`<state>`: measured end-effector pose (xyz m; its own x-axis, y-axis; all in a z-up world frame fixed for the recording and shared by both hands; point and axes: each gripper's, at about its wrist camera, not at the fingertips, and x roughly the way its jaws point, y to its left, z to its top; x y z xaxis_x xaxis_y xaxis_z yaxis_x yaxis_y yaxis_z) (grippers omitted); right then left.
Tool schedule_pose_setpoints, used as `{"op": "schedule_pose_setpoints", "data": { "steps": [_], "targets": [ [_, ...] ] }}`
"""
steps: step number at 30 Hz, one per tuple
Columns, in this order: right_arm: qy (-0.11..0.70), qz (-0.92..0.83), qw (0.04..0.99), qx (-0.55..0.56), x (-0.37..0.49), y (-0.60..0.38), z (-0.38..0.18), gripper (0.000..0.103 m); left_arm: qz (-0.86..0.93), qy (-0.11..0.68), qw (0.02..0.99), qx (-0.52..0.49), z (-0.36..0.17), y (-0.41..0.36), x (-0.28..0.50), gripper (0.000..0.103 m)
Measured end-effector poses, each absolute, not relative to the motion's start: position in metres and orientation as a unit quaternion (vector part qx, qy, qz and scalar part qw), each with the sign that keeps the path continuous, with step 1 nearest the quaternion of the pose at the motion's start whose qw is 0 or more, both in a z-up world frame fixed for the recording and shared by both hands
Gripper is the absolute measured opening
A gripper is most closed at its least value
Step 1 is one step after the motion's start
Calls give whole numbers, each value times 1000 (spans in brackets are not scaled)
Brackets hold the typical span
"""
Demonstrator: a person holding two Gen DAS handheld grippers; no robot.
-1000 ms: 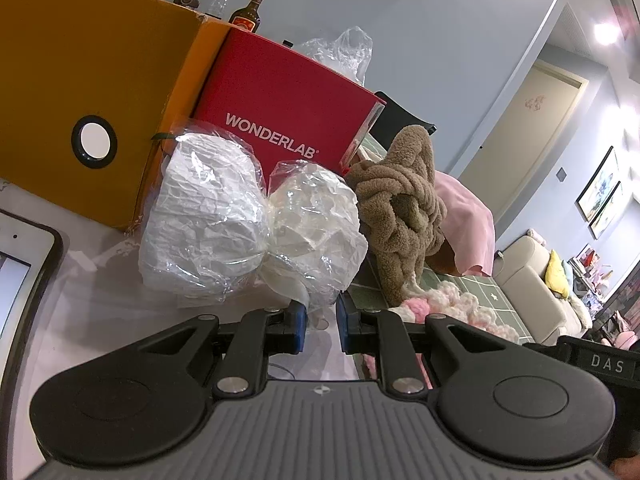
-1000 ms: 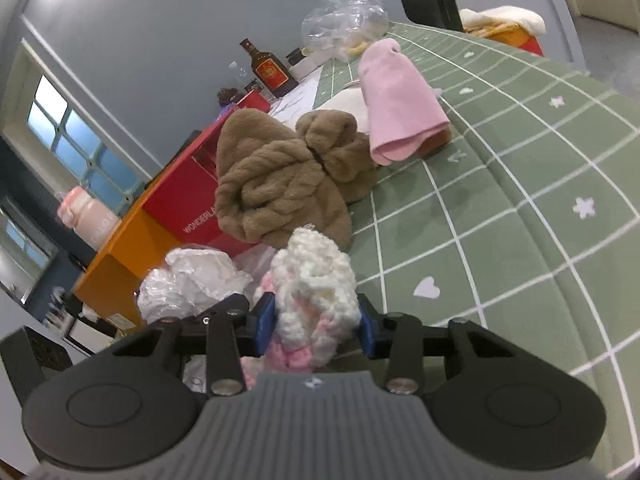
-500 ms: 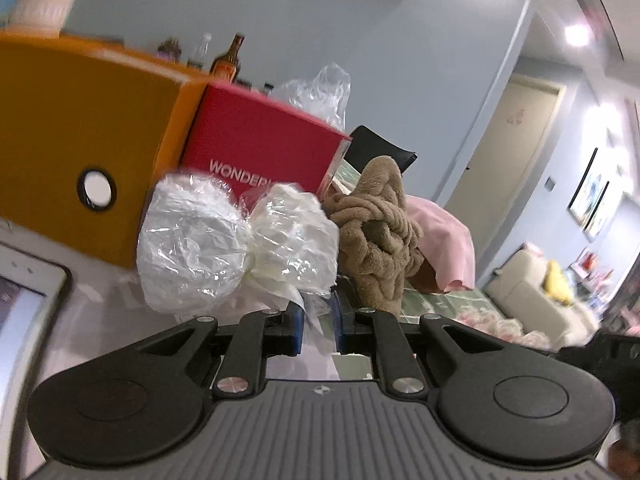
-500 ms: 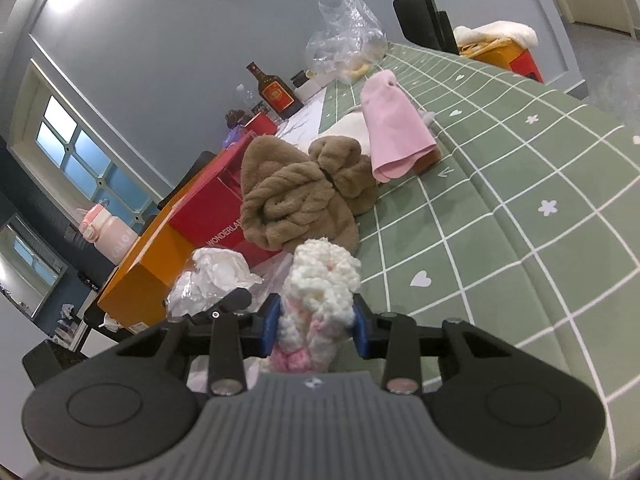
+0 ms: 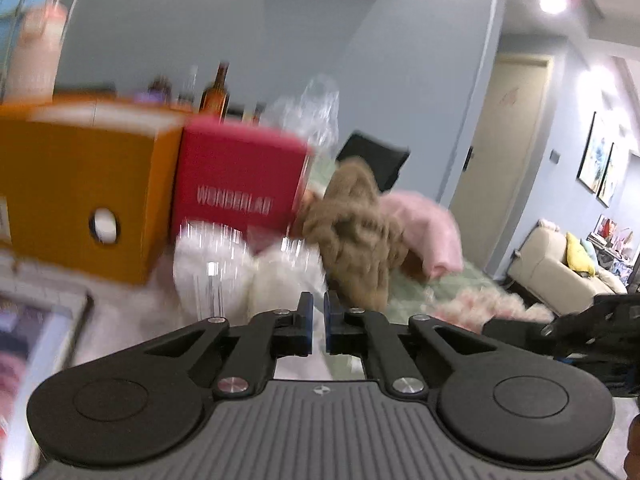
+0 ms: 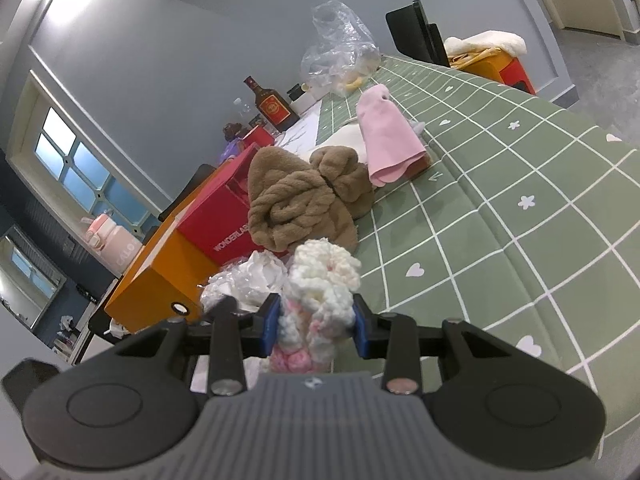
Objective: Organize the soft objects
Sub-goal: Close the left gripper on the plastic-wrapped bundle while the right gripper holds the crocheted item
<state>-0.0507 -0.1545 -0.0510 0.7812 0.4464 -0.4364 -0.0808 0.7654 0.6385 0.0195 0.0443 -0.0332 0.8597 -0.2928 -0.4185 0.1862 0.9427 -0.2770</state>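
A green grid-patterned tablecloth [image 6: 500, 184] printed with hearts and flowers covers the table, with an orange box [image 6: 160, 280] and a red WONDERLAB box [image 6: 224, 224] lined up along its far edge. Against the red box rests a brown knotted plush [image 6: 292, 204], and just behind it a folded pink cloth [image 6: 384, 140] lies on the green cover. White stuffing wrapped in clear plastic [image 6: 248, 280] sits in front of the boxes, beside the plush. The right gripper [image 6: 316, 320] has its blue-padded fingers clamped on a cream-and-pink crocheted yarn piece [image 6: 320, 280], held just above the tablecloth's near edge in front of the plush. In the motion-blurred left wrist view, the left gripper [image 5: 316, 322] points toward the plastic-wrapped bundle with its fingers drawn nearly together, only a narrow gap between the pads and nothing in it. A dark liquor bottle [image 6: 272, 104] stands further back.
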Motion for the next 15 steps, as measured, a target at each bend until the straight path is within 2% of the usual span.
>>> {"op": "schedule_pose_setpoints", "data": {
  "steps": [5,6,8,10,15],
  "targets": [
    [301,146,892,304,-51,-155,-53,36,-114,267,947,-137,-46,53,23,5],
    [302,144,892,303,-50,-155,-54,36,-113,267,947,-139,-47,55,21,9],
    [303,143,891,306,-48,-157,-57,36,-108,262,947,-151,-45,61,17,33],
    [303,144,889,311,-45,-160,-59,36,-108,255,946,-170,-40,67,16,73],
    [305,147,888,313,-39,-162,-60,37,-78,220,953,-191,-25,72,20,88]
  ]
}}
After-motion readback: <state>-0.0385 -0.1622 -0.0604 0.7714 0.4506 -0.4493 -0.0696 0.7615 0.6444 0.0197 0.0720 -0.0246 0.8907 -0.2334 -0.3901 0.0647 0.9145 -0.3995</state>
